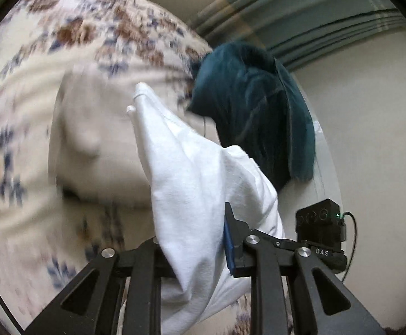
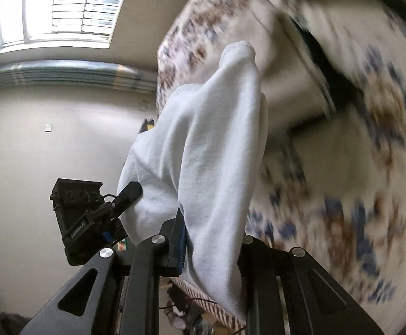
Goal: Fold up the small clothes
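Observation:
A white garment hangs in the air, bunched and draped over both grippers. My left gripper is shut on one part of it; the cloth covers the left finger, and only the right finger with its blue pad shows. In the right wrist view the same white garment falls over my right gripper, which is shut on it beside its blue pad. Below lies the floral bedspread, blurred by motion. The other gripper's black body shows at the right of the left wrist view.
A dark teal garment is heaped at the bed's edge. A beige cloth lies flat on the bedspread. Beyond the bed are a pale wall, a window and a radiator. Clutter sits on the floor.

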